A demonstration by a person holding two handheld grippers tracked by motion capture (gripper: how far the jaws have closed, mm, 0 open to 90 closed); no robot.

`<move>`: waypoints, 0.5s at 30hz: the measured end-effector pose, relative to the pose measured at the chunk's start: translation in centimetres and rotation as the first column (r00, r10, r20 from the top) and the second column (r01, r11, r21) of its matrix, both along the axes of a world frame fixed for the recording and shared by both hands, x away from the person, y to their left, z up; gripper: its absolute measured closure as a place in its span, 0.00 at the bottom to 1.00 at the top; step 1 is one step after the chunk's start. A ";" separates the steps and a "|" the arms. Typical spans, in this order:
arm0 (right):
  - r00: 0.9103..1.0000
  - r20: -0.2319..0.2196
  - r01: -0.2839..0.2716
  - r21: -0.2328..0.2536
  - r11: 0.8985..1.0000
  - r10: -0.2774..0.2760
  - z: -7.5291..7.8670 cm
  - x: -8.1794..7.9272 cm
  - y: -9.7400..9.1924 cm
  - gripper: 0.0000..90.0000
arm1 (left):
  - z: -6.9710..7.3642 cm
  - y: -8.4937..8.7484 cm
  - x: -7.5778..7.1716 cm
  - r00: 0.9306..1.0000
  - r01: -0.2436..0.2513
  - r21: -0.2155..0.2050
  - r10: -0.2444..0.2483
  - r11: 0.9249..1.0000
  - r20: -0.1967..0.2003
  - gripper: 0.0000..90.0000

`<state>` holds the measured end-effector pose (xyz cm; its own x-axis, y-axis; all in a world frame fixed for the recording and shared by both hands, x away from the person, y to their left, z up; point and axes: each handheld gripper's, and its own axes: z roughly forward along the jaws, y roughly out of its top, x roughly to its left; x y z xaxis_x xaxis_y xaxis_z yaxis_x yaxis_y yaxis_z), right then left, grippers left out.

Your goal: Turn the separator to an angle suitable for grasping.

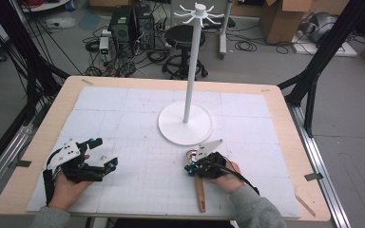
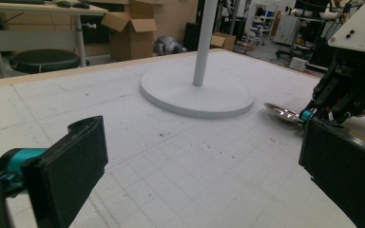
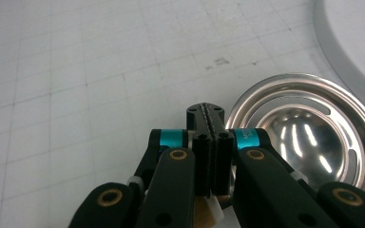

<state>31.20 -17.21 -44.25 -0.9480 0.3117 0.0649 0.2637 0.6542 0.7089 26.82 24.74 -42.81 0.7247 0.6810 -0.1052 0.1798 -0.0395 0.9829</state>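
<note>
Left gripper (image 1: 105, 152) low over white gridded mat (image 1: 138, 180), jaws wide, empty; right gripper (image 1: 189, 168) pressed closed beside steel ladle (image 3: 309, 130), grip unclear; cluttered lab floor behind.

Overhead and low left-gripper cameras share the white stand base (image 1: 186, 124).

table (image 1: 285, 123): wood, edges bare | white gridded mat (image 1: 138, 118) covers most of it | on mat: white stand (image 1: 186, 124) mid-far; metal ladle (image 1: 199, 187), wooden handle, near edge
</note>
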 end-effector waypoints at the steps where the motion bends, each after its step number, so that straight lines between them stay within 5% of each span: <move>1: 1.000 0.003 0.007 0.000 1.000 -0.007 0.0 0.1 -0.2 1.00 | 0.0 0.0 0.0 1.000 -0.004 0.000 0.004 1.000 -0.001 0.03; 15: 0.997 -0.008 0.072 0.010 0.997 -0.072 0.0 0.2 -2.9 1.00 | 0.0 -0.1 0.1 1.000 0.001 -0.007 -0.001 1.000 0.003 0.03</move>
